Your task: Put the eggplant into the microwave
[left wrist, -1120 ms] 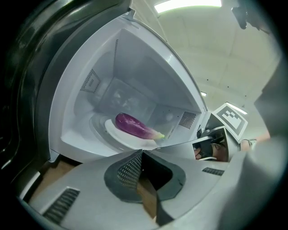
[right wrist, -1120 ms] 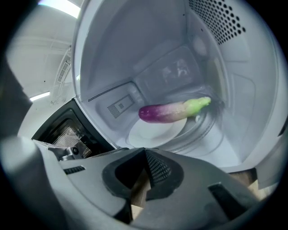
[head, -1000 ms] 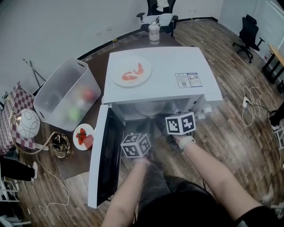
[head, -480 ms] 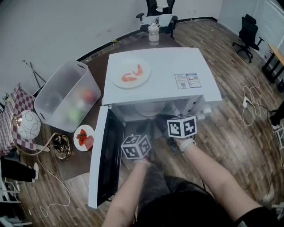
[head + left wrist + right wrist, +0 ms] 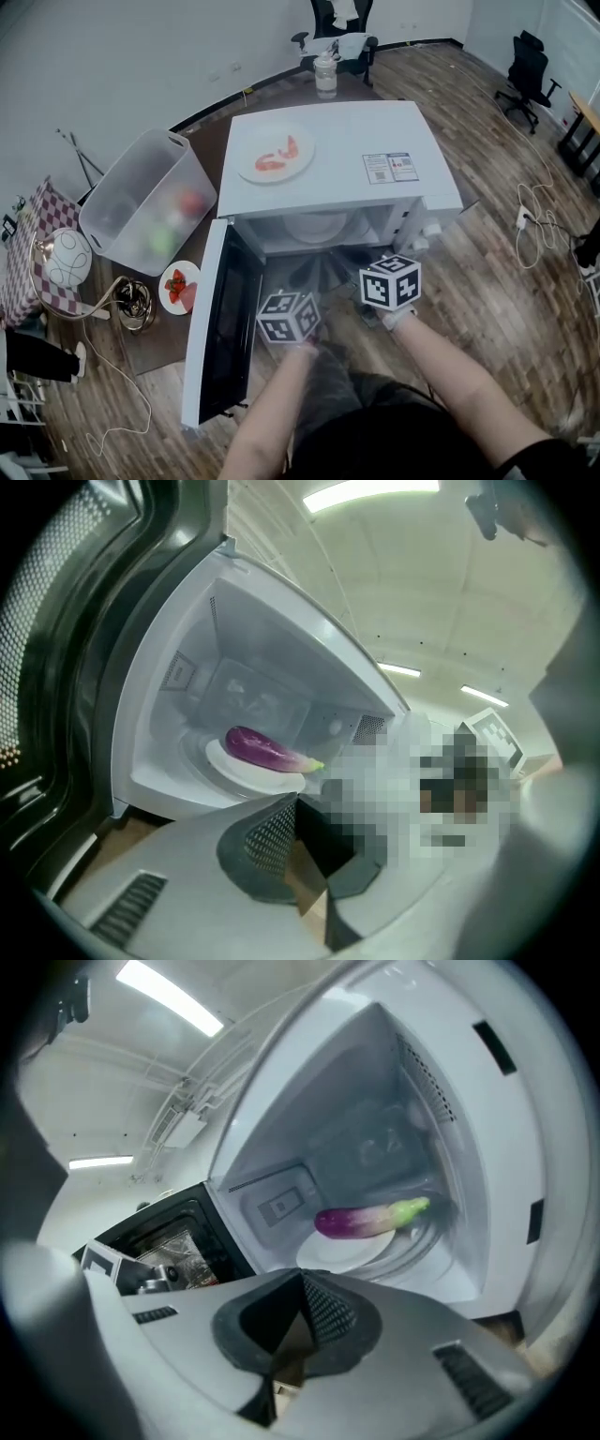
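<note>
The microwave (image 5: pixel 337 169) stands with its door (image 5: pixel 220 328) swung wide on the left, and the eggplant (image 5: pixel 370 1219) is inside. It lies on its side on the white plate (image 5: pixel 246 766) in the middle of the cavity, purple body with the green stem end pointing toward the right wall.

Both grippers hang just in front of the opening, apart from the eggplant. The left gripper (image 5: pixel 295 801) has its jaws clenched together with nothing between them. The right gripper (image 5: pixel 302 1279) is the same, pads pressed tip to tip and empty. Each one's cube carries black-and-white square markers.

On the microwave's white top there is a rectangular sticker (image 5: pixel 391 168) with blue blocks and lines of print, but the head view is too small to read a word or a brand. Beside it sits a plate (image 5: pixel 275 155) with something red and curled, possibly shrimp.

To the left on the floor are a clear plastic bin (image 5: pixel 145 202) holding red and green items and a small dish (image 5: pixel 178 286) of red fruit. Behind the microwave stands a lidded jar (image 5: pixel 325 70).
</note>
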{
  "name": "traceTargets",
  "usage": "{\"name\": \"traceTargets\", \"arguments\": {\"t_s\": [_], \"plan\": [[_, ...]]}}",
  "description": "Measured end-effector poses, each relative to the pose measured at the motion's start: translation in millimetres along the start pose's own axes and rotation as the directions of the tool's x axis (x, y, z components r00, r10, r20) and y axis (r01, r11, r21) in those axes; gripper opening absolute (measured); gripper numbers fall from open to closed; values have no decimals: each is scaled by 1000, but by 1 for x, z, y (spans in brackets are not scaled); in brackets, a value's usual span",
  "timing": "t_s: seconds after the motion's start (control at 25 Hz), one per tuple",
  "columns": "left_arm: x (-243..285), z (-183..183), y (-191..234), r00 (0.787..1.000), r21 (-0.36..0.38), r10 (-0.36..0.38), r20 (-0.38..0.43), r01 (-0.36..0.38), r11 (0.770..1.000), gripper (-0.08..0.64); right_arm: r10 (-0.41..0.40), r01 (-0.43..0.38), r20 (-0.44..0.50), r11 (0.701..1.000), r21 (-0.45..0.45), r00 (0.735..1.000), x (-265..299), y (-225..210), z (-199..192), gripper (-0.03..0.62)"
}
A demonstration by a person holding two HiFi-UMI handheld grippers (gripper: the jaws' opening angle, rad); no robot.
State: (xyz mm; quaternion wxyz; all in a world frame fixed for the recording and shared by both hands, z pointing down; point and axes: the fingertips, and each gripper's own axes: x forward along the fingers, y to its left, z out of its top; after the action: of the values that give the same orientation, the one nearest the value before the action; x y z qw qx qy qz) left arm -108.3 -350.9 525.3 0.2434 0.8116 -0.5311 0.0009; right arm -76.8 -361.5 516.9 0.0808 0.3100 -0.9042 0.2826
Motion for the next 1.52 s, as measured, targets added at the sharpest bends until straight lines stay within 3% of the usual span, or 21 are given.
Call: {"name": "traceTargets", "arguments": {"t_s": [0.2, 0.6, 0.84, 1.16, 1.52], "plan": [[-17, 2, -15, 1000, 22, -18, 20, 18, 1000, 3, 60, -62, -16, 985, -160, 998, -21, 26, -1, 2], [-48, 9, -39, 998, 100, -2, 62, -4, 995, 3, 80, -84, -26, 955, -285, 996, -55, 54, -8, 2], [-71, 10, -51, 996, 140, 12, 85, -24, 990, 3, 90, -87, 3, 963, -253, 996, -70, 66, -13, 2], [-90, -7, -57, 993, 91, 42, 111, -52, 994, 3, 84, -74, 35, 970, -232, 996, -82, 74, -23, 2], [-101, -17, -71, 996, 101, 8, 88, -17, 995, 3, 66, -53, 64, 982, -180, 996, -97, 78, -37, 2]]}}
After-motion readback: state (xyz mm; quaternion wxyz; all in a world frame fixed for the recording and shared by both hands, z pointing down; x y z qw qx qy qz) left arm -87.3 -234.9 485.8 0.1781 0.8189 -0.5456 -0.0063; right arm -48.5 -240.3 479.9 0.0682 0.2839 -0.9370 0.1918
